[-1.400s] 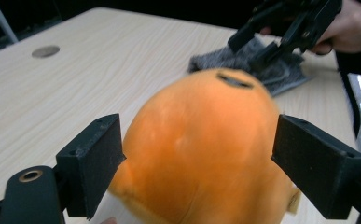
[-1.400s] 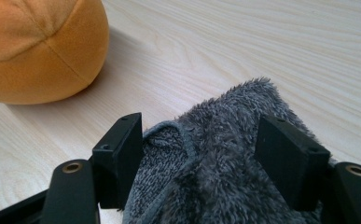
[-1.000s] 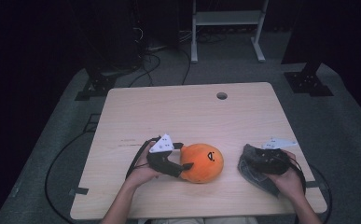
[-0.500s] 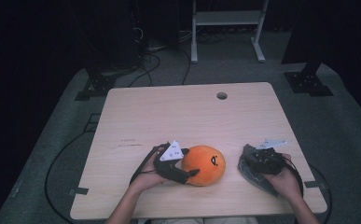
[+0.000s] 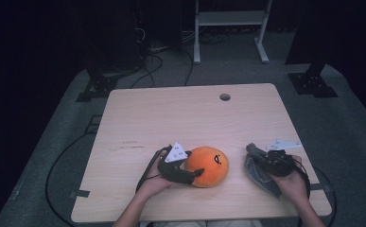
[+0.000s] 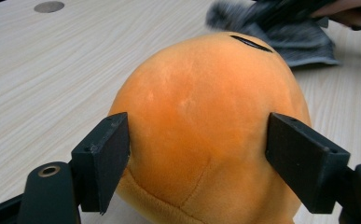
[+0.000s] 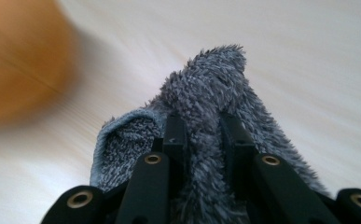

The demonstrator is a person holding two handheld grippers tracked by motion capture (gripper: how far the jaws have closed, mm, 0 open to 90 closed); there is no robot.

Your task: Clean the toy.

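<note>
In the lower middle of the high view, the left gripper (image 5: 196, 171) has its jaws around the orange plush ball (image 5: 208, 165); they have just been closing, and its own view shows both pads touching the plush sides. In the lower right, the right gripper (image 5: 256, 157) has just clamped on a fold of the grey fuzzy cloth (image 5: 257, 174). I think the round, soft ball may slip out if lifted, and the thin fold could pull free.
</note>
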